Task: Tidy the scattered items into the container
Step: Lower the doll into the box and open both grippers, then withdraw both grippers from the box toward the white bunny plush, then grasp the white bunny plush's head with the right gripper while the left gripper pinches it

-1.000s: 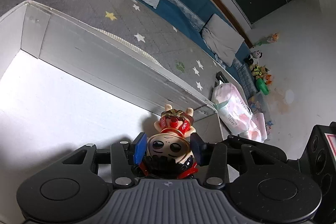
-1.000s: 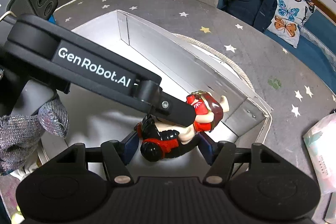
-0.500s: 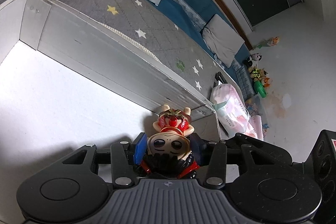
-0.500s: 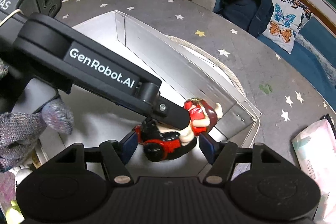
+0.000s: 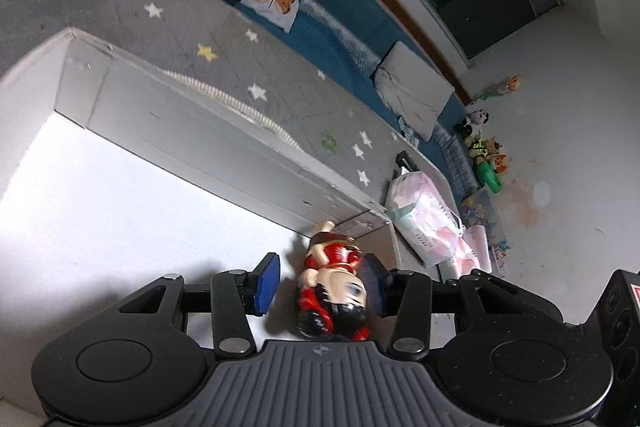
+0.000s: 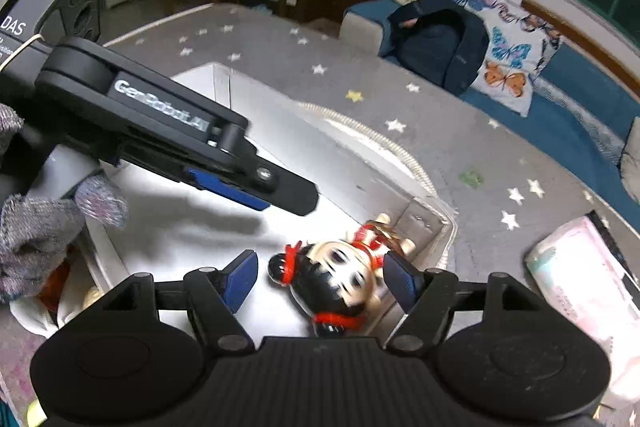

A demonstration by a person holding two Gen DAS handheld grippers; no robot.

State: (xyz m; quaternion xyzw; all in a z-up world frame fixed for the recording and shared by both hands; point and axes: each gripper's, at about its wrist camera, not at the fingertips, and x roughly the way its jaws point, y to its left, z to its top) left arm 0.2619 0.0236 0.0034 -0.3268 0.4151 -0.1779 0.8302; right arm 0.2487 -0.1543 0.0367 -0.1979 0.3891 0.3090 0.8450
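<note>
Both claws released, left claw [image 5: 320, 287] and right claw [image 6: 320, 281] just widened around figurine [image 6: 340, 279] lying in white box [image 6: 400, 183] corner.

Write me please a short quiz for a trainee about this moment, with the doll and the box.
1. Where is the doll? A: on the sofa. B: inside the white box, near a corner. C: on the bare floor.
2. True or false: the left gripper is clamped shut on the doll.
3. What lies on the star mat just beyond that corner of the box?

Key
1. B.
2. False: its jaws stand open and the doll lies loose between them.
3. A pink and white soft pack.
</note>
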